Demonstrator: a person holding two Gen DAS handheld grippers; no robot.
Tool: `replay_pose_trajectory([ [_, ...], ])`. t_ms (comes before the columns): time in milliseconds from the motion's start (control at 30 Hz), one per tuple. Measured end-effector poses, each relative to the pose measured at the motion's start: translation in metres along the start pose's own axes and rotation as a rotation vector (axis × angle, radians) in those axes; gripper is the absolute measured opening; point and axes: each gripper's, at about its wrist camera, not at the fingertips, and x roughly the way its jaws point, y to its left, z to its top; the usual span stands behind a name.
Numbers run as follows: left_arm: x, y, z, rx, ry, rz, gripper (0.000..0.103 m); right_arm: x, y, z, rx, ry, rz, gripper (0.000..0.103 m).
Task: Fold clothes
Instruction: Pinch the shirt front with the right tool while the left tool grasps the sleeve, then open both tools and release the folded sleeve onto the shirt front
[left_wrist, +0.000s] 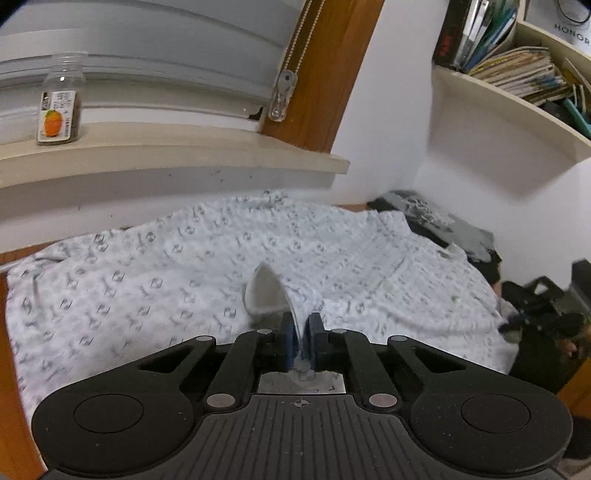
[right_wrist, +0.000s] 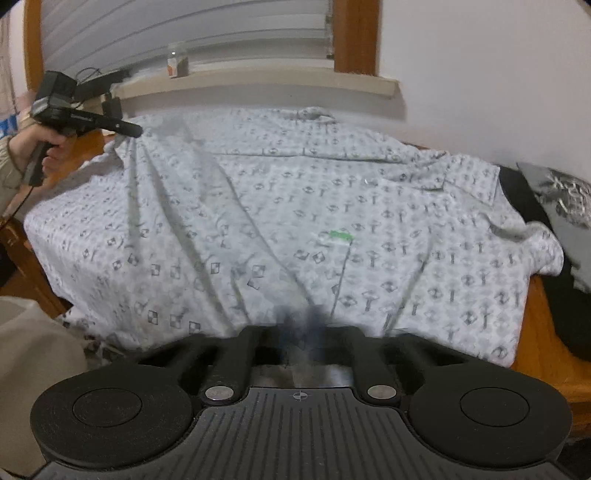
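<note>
Shirt (right_wrist: 295, 206) spread across bench (right_wrist: 543, 350); left gripper (left_wrist: 300, 332) and right gripper (right_wrist: 301, 325) jaws each clamped on shirt's edge.

Lighting: soft, even, moderately bright; no glare, faint shadows in folds of white grey-patterned cotton shirt (right_wrist: 295, 206). Distortion: strong fisheye bowing, dark upper corners. Blur: right view's blue fingertips (right_wrist: 314, 321) smeared; left view's right edge streaked
</note>
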Motion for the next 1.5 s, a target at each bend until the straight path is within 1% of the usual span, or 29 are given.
replay_pose_trajectory([
  [100, 0.0, 0.004, -0.008, -0.01, 0.032, 0.017, 0.01, -0.007, 0.0, 0.007, -0.024, -0.032, -0.019, 0.004],
  [133, 0.001, 0.006, -0.01, -0.018, 0.036, 0.023, 0.011, -0.007, 0.0, 0.009, -0.032, -0.046, -0.042, 0.004],
  [233, 0.004, 0.013, -0.016, -0.04, 0.047, 0.04, 0.029, -0.008, -0.001, 0.011, -0.024, -0.097, -0.141, 0.004],
  [267, 0.005, 0.015, -0.018, -0.048, 0.051, 0.046, 0.038, -0.006, -0.002, 0.011, -0.012, -0.104, -0.168, 0.004],
  [300, 0.006, 0.016, -0.019, -0.049, 0.053, 0.05, 0.047, -0.002, -0.004, 0.01, 0.009, -0.091, -0.177, 0.004],
  [333, 0.007, 0.015, -0.02, -0.048, 0.054, 0.054, 0.052, 0.006, -0.007, 0.009, 0.035, -0.058, -0.179, 0.006],
  [367, 0.009, 0.013, -0.019, -0.042, 0.052, 0.06, 0.059, 0.012, -0.009, 0.007, 0.049, -0.027, -0.18, 0.007],
  [400, 0.01, 0.012, -0.018, -0.035, 0.048, 0.065, 0.065, 0.018, -0.008, 0.004, 0.054, -0.005, -0.183, 0.011],
  [433, 0.011, 0.01, -0.018, -0.027, 0.045, 0.071, 0.067, 0.018, -0.008, 0.003, 0.06, -0.007, -0.192, 0.016],
  [467, 0.013, 0.009, -0.016, -0.023, 0.043, 0.075, 0.069, 0.017, -0.007, 0.002, 0.067, -0.014, -0.201, 0.017],
  [567, 0.021, 0.009, -0.01, -0.025, 0.041, 0.075, 0.07, 0.004, -0.011, 0.007, 0.13, -0.081, -0.206, 0.029],
  [600, 0.024, 0.009, -0.007, -0.03, 0.038, 0.073, 0.071, 0.0, -0.012, 0.009, 0.144, -0.107, -0.191, 0.034],
  [667, 0.03, 0.012, 0.0, -0.041, 0.032, 0.06, 0.072, -0.001, -0.011, 0.014, 0.143, -0.142, -0.132, 0.036],
  [700, 0.034, 0.013, 0.005, -0.05, 0.031, 0.058, 0.072, 0.002, -0.009, 0.016, 0.132, -0.148, -0.104, 0.036],
  [767, 0.045, 0.017, 0.015, -0.066, 0.037, 0.059, 0.071, 0.013, 0.0, 0.021, 0.102, -0.133, -0.082, 0.037],
  [867, 0.062, 0.022, 0.023, -0.073, 0.067, 0.048, 0.064, 0.029, 0.012, 0.027, 0.045, -0.111, -0.06, 0.038],
  [933, 0.069, 0.022, 0.025, -0.057, 0.075, 0.024, 0.045, 0.038, 0.015, 0.028, 0.027, -0.097, -0.059, 0.039],
  [967, 0.071, 0.021, 0.026, -0.048, 0.071, 0.011, 0.019, 0.042, 0.016, 0.028, 0.021, -0.088, -0.059, 0.039],
  [1000, 0.069, 0.021, 0.027, -0.046, 0.043, 0.014, 0.011, 0.044, 0.016, 0.027, 0.016, -0.083, -0.065, 0.039],
  [1133, 0.056, 0.02, 0.033, -0.083, -0.109, 0.048, 0.011, 0.044, 0.011, 0.02, 0.039, -0.094, -0.098, 0.039],
  [1167, 0.058, 0.018, 0.034, -0.076, -0.11, 0.067, 0.012, 0.044, 0.01, 0.019, 0.045, -0.098, -0.108, 0.039],
  [1233, 0.066, 0.011, 0.034, -0.027, -0.075, 0.119, 0.022, 0.041, 0.011, 0.017, 0.046, -0.106, -0.113, 0.04],
  [1267, 0.068, 0.008, 0.032, -0.003, -0.064, 0.15, 0.043, 0.039, 0.012, 0.016, 0.044, -0.11, -0.117, 0.04],
  [1300, 0.07, 0.005, 0.031, 0.021, -0.054, 0.182, 0.074, 0.037, 0.013, 0.015, 0.041, -0.115, -0.116, 0.04],
  [1333, 0.068, 0.003, 0.029, 0.032, -0.065, 0.196, 0.083, 0.034, 0.015, 0.015, 0.04, -0.122, -0.113, 0.041],
  [1367, 0.064, 0.002, 0.026, 0.037, -0.085, 0.203, 0.088, 0.031, 0.018, 0.015, 0.04, -0.134, -0.115, 0.041],
  [1433, 0.055, 0.002, 0.023, 0.038, -0.095, 0.188, 0.088, 0.02, 0.029, 0.014, 0.024, -0.151, -0.1, 0.041],
  [1467, 0.05, 0.002, 0.021, 0.039, -0.096, 0.177, 0.091, 0.015, 0.034, 0.013, 0.014, -0.159, -0.091, 0.041],
  [1500, 0.046, 0.002, 0.019, 0.039, -0.097, 0.175, 0.099, 0.011, 0.039, 0.014, 0.003, -0.159, -0.076, 0.04],
])
